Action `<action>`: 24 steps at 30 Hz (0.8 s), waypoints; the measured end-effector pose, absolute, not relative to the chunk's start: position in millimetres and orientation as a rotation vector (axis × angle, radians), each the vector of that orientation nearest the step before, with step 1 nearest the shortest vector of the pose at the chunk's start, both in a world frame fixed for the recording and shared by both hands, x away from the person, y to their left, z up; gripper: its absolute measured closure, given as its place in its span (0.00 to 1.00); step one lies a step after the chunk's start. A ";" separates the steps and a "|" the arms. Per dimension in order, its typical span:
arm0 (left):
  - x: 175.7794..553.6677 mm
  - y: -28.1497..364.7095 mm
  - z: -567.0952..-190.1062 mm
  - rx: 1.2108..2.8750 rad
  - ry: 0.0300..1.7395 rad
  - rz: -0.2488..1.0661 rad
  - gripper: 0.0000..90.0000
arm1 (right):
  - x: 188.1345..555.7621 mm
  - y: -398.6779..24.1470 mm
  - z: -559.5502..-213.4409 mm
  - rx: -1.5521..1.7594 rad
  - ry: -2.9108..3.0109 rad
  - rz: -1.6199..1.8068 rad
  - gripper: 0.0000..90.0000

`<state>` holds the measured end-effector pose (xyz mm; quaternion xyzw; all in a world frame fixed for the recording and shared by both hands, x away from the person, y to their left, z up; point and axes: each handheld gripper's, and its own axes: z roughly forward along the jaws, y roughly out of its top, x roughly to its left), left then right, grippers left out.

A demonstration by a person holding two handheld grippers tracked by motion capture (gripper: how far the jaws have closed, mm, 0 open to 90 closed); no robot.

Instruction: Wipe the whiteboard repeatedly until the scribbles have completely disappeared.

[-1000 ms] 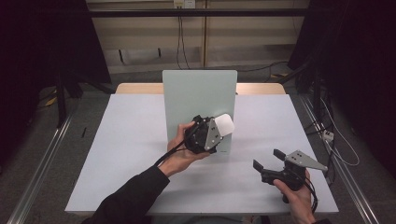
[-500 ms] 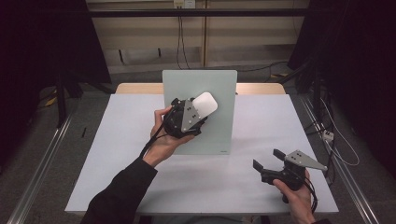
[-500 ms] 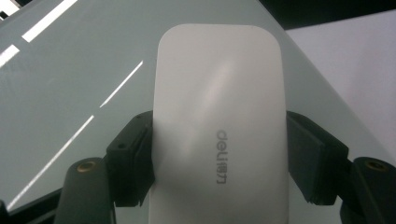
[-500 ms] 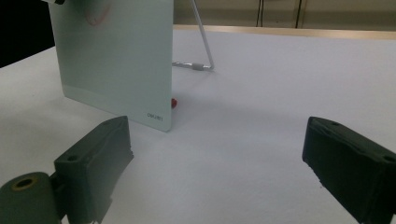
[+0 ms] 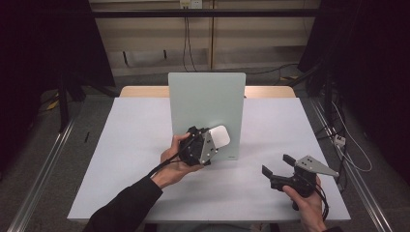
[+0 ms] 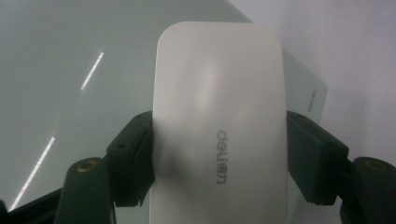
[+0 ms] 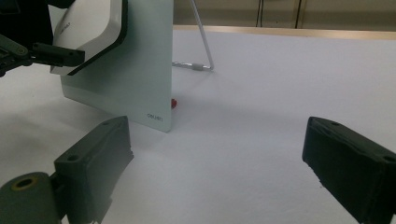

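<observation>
The high view is lit from above: the white table (image 5: pixel 145 145) is evenly bright, while the surroundings to left and right are lost in near-black. Soft, short shadows are cast beneath the left gripper (image 5: pixel 200 145) and the right gripper (image 5: pixel 283 171). The picture is slightly soft and grainy.

In the left gripper view, the white eraser (image 6: pixel 219 126) is rendered slightly out of focus, with a broad pale sheen along its back; two thin bright streaks of glare are reflected on the pale green board (image 6: pixel 56 70). In the right gripper view, the near jaws are blurred, the board (image 7: pixel 140 70) is sharper, and a faint shadow is thrown at its foot.
</observation>
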<state>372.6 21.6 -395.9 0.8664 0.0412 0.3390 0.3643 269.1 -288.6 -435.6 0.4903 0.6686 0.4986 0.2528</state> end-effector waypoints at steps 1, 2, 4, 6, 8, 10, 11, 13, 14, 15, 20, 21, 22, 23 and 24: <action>373.0 22.5 -394.2 2.229 0.105 0.879 0.35 | 269.0 -288.7 -435.7 1.333 1.818 1.356 0.09; 373.9 24.2 -392.0 2.221 0.115 0.885 0.35 | 269.0 -288.9 -435.6 1.335 1.818 1.356 0.09; 378.0 29.7 -384.3 2.204 0.131 0.894 0.35 | 268.8 -289.3 -435.5 1.335 1.816 1.357 0.09; 381.7 34.7 -375.5 2.186 0.153 0.910 0.35 | 268.8 -289.3 -435.6 1.335 1.816 1.357 0.09; 387.5 41.5 -362.6 2.159 0.181 0.937 0.35 | 269.1 -288.7 -435.6 1.333 1.818 1.357 0.09; 392.3 46.8 -353.1 2.122 0.214 0.947 0.35 | 269.3 -288.5 -435.6 1.333 1.818 1.357 0.09; 394.7 49.6 -348.4 2.103 0.233 0.954 0.35 | 269.4 -288.5 -435.7 1.334 1.818 1.357 0.09; 397.7 54.2 -342.5 2.066 0.268 0.975 0.35 | 269.5 -288.6 -435.8 1.334 1.818 1.356 0.09; 397.7 54.2 -342.5 2.066 0.268 0.975 0.35 | 269.5 -288.5 -435.8 1.335 1.818 1.356 0.09; 397.2 54.1 -343.6 2.067 0.264 0.982 0.35 | 269.5 -288.5 -435.8 1.335 1.818 1.356 0.09; 390.3 48.9 -358.3 2.108 0.226 0.968 0.35 | 269.3 -288.7 -435.8 1.336 1.817 1.357 0.09; 387.5 47.2 -364.6 2.128 0.208 0.954 0.35 | 269.2 -288.7 -435.8 1.335 1.818 1.356 0.09; 384.5 45.4 -371.1 2.143 0.197 0.943 0.35 | 269.2 -288.6 -435.8 1.336 1.817 1.357 0.09; 381.9 43.8 -377.3 2.162 0.175 0.938 0.35 | 269.2 -288.6 -435.8 1.335 1.818 1.356 0.09; 379.7 42.5 -381.8 2.175 0.164 0.933 0.35 | 269.2 -288.6 -435.8 1.335 1.818 1.356 0.09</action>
